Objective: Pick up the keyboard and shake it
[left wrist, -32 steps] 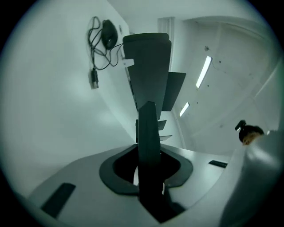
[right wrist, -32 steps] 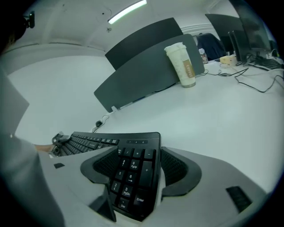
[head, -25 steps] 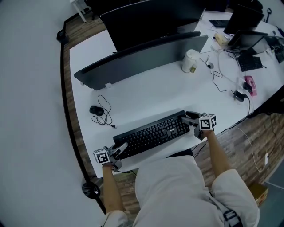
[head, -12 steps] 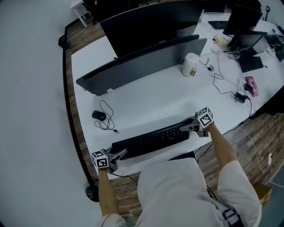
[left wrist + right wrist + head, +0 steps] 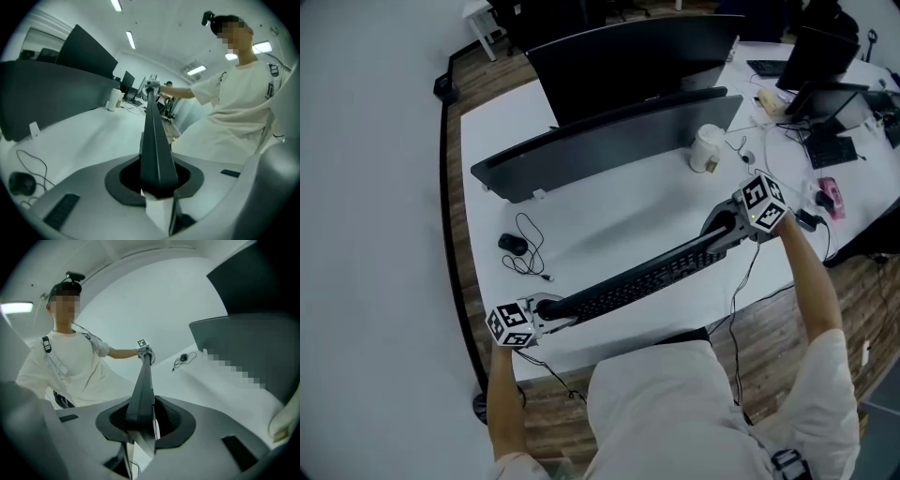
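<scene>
The black keyboard (image 5: pixel 637 279) hangs above the white desk (image 5: pixel 619 211), turned on edge, its right end higher and farther away. My left gripper (image 5: pixel 551 311) clamps its left end and my right gripper (image 5: pixel 719 228) clamps its right end. Both sets of jaws are closing, with the keyboard between them. In the left gripper view the keyboard (image 5: pixel 152 136) runs away edge-on from my left gripper (image 5: pixel 157 180) towards the other gripper. The right gripper view shows the keyboard (image 5: pixel 143 385) the same way, out of my right gripper (image 5: pixel 140 420). A cable hangs from the keyboard's right end.
A black mouse (image 5: pixel 513 244) with a coiled cable lies at the desk's left. A grey divider panel (image 5: pixel 600 136) and a dark monitor (image 5: pixel 628 52) stand behind. A white cup (image 5: pixel 706 148), loose cables (image 5: pixel 769 169) and a pink object (image 5: pixel 828 195) lie at the right.
The keyboard lay flat on the desk a second ago. My right gripper has closed on its right end, and both grippers have lifted it, the right end higher, tilting it on edge.
</scene>
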`<state>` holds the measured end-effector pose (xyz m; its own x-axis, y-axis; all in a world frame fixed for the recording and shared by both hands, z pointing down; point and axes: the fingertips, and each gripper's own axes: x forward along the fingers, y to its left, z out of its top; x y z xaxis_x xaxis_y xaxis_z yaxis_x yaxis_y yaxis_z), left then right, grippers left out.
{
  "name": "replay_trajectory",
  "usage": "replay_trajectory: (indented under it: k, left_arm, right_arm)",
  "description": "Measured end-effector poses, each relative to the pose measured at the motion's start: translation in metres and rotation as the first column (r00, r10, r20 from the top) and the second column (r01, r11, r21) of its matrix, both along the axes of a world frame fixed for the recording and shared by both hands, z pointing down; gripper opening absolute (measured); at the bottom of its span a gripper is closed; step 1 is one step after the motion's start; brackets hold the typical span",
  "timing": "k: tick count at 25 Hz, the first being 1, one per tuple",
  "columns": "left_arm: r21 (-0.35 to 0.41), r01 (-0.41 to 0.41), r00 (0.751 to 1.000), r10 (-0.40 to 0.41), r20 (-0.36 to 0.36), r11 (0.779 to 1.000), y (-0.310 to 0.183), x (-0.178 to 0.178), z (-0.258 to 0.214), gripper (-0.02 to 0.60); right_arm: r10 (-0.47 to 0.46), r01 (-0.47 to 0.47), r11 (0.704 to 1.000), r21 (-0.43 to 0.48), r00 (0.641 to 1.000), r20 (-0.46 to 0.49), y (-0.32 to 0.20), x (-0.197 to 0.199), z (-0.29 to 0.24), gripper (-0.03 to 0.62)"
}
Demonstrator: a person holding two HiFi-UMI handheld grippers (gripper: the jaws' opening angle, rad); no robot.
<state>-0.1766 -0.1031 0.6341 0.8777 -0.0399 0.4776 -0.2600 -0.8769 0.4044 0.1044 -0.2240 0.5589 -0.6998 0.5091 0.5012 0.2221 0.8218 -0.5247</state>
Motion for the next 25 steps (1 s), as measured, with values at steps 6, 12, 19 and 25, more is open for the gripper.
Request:
replay_trajectory:
  k: [6, 12, 19, 25]
  left_arm:
    - [0.127, -0.055, 0.986, 0.034, 0.164, 0.99, -0.021, 0.01, -0.001, 0.106]
    - [0.255, -0.09, 0.916, -0.021, 0.402, 0.963, -0.039, 0.006, 0.016, 0.106]
    - [0.547, 0.048, 0.802, -0.359, 0.478, 0.836, -0.092, -0.021, 0.0, 0.1]
    - [0.796, 0.02, 0.586, -0.652, 0.481, 0.605, -0.126, -0.043, -0.026, 0.098]
  right_arm:
    - [-0.177, 0.23, 0.947, 0.225, 0.956, -0.233, -0.006, 0.004, -0.041, 0.126]
    - [-0.159, 0.377, 0.772, 0.511, 0.894, -0.419, -0.026, -0.008, -0.052, 0.124]
    - [0.049, 0.37, 0.352, 0.86, 0.91, -0.412, -0.074, -0.028, -0.063, 0.127]
    - [0.189, 0.436, -0.123, 0.892, 0.892, -0.41, -0.096, -0.051, -0.108, 0.126]
